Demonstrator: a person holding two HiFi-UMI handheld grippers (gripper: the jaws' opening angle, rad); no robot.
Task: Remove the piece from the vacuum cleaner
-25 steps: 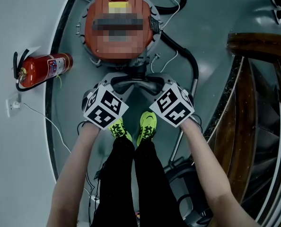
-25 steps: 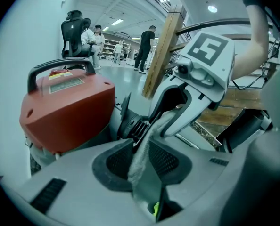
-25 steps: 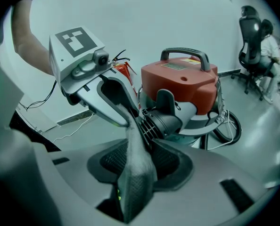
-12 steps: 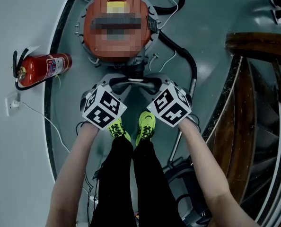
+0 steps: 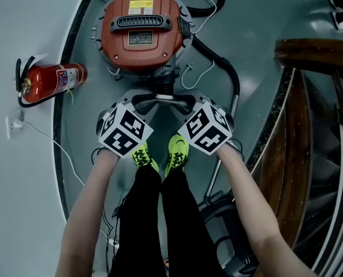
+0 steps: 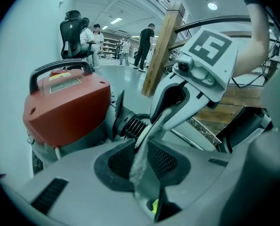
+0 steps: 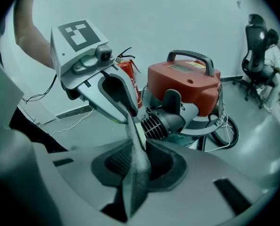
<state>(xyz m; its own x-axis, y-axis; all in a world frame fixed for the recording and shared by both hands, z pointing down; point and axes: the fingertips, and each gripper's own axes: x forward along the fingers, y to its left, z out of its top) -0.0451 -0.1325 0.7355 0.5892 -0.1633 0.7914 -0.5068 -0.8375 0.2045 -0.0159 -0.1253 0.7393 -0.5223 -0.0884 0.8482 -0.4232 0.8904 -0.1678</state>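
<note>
Fingers [image 6: 86,185] of the left gripper [image 6: 141,160] and right gripper [image 7: 139,166] had just been closing and pinched what looked like a thin edge of the dark curved piece [image 5: 163,101], one at each end (for an even pull, I judged). The piece sat at the hose cuff [image 5: 166,85] of the vacuum cleaner [image 5: 141,36]. Open floor [image 5: 38,16] lay behind, toward the shoes [image 5: 179,150] — fire extinguisher [image 5: 50,81] to the left, wooden stair [image 5: 310,53] to the right.

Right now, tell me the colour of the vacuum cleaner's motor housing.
The motor housing is orange-red, with a black carry handle on top. The head view shows it best.
</note>
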